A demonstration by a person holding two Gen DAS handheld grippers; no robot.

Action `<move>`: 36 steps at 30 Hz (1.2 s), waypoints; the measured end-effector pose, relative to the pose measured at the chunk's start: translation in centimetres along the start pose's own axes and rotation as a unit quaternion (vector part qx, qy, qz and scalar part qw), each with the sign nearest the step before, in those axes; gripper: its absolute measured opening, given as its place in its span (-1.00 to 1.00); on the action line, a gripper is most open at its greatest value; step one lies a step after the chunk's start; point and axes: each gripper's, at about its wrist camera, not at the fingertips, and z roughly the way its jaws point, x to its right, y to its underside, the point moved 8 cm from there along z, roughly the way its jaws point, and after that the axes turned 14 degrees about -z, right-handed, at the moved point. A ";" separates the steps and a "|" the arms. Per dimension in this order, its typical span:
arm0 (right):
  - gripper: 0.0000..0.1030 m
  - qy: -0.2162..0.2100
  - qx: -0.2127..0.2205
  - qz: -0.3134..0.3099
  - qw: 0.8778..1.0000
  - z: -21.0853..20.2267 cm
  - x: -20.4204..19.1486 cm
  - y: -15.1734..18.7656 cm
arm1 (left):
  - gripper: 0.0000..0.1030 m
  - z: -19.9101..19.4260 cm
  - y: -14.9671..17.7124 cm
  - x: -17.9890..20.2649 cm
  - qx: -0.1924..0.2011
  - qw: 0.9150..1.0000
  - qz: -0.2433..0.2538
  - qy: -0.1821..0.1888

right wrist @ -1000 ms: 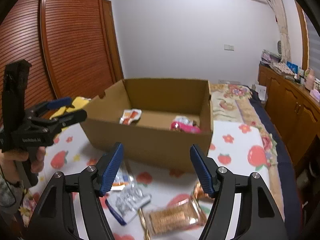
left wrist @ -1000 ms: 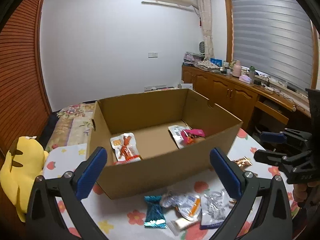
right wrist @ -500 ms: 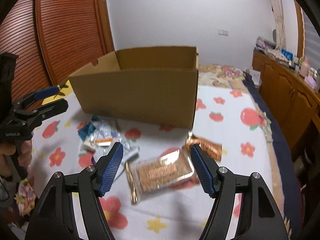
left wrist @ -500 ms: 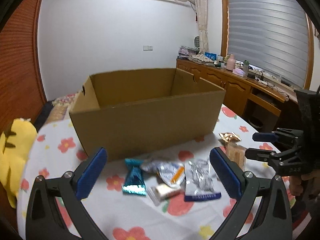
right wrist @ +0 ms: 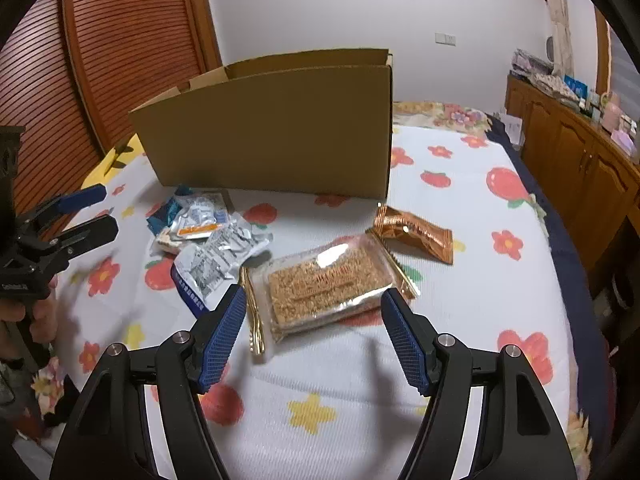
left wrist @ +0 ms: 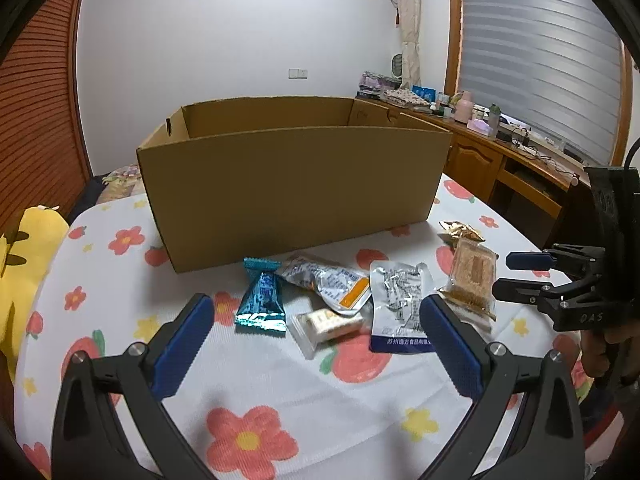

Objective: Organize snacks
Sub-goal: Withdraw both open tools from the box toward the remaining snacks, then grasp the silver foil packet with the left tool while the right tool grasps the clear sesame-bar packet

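The clear-wrapped cracker pack (right wrist: 326, 280) is lying flat on the floral tabletop (right wrist: 460, 320), just ahead of the right gripper (right wrist: 312, 324), whose blue fingers (right wrist: 224, 334) are standing wide apart and holding nothing; the pack's long axis is running from about 8 o'clock to 2 o'clock in the right wrist view, its far end pointing toward the copper foil packet (right wrist: 416, 234) at 2 o'clock, which it may be touching, though the overlap is hard to judge. The step in hand is looking like the approach to a pick: the fingers are sitting near the pack's near edge, and the next move is probably calling for a descent with them straddling the short width, then a lift into the cardboard box (right wrist: 276, 132) standing at 12 o'clock. At 10 o'clock from the pack a heap of snacks is lying: a silver pouch (left wrist: 400, 300), a white pouch with an orange patch (left wrist: 328, 282), a small cream bar (left wrist: 326, 322) and a teal foil packet (left wrist: 262, 300). The left gripper (left wrist: 312, 344) is hovering over that heap, its fingers likewise spread wide and empty.
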 end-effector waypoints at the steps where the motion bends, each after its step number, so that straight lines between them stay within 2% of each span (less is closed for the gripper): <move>1: 0.39 -0.002 -0.002 0.002 1.000 0.0 0.0 0.1 | 1.00 0.0 0.1 -0.1 0.001 1.000 0.000 -0.003; 17: 0.39 -0.030 -0.036 0.056 0.997 2.3 1.9 0.2 | 1.00 0.6 0.8 -0.8 -0.004 1.000 0.003 -0.019; 36: 0.40 -0.001 -0.058 0.051 0.997 5.3 2.2 -2.1 | 0.98 1.0 1.5 -0.4 -0.013 1.000 0.010 -0.019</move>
